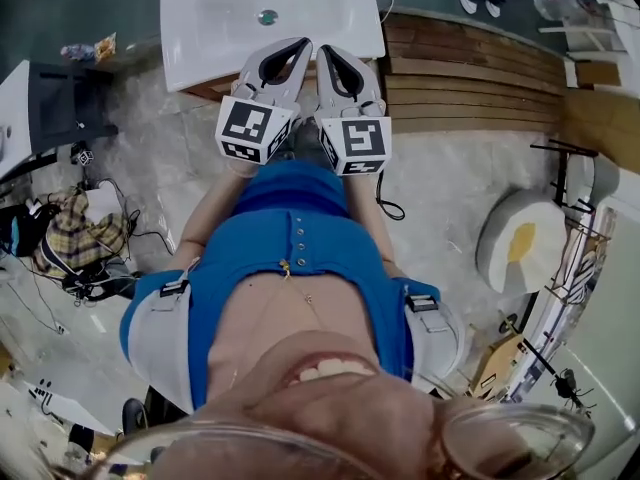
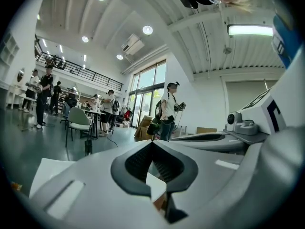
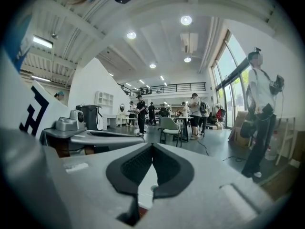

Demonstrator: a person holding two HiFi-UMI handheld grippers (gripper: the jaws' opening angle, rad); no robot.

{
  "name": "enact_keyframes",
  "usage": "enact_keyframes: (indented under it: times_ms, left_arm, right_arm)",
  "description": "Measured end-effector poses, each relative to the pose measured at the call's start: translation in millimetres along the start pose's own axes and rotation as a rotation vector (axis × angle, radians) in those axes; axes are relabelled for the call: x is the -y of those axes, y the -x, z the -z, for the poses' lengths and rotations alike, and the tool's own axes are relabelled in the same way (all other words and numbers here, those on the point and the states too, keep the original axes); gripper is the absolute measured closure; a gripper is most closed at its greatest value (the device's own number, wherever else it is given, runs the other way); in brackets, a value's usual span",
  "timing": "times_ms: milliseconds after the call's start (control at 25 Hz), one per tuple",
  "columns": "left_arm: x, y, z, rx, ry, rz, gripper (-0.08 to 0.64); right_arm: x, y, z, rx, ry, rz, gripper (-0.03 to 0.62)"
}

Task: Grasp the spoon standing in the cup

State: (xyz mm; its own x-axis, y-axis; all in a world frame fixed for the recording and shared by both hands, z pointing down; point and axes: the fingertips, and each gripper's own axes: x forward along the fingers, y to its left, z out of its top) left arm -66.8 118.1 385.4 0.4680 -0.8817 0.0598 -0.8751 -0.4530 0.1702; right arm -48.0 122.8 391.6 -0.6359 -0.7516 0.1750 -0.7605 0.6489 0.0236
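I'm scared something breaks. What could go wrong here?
The left gripper and right gripper are shut and side by side, so they might bump each other. No cup or spoon shows yet, and shut jaws could knock one over. A cable on the floor could trip the person.

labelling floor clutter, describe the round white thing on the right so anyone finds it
Find the wooden platform along the top of the head view. Below its right end, on the floor, lies a round white cushion, the only thing with a yellow patch in its middle.
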Motion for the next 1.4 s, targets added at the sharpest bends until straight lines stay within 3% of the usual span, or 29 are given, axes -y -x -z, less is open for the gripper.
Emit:
enact_keyframes:
  times_ms: [200,600,1080,1400]
  left_arm:
    - [-5.3,-9.4,10.5,-0.023,0.023,-0.015,0.561]
    - [-22.7,-81.7,7.3,-0.048,-0.013,-0.062,0.561]
    - [-12.5,-181.1,-12.9,-0.051,-0.037,-0.08,0.561]
    - [-26.5,-208.5,-2.0,-0.061,-0.015,-0.139,0.561]
  right_arm:
    - [11.2,-8.1,6.3,-0.007,-0.012,0.0,0.591]
    - [69.7,-51.9,7.0,-0.004,-0.044,-0.048,0.591]
    - [184.1,-80.7,-8.9,0.017,-0.072,-0.038,0.591]
    - [192.6,-103.2,2.8,-0.015,-0.064,-0.118,0.591]
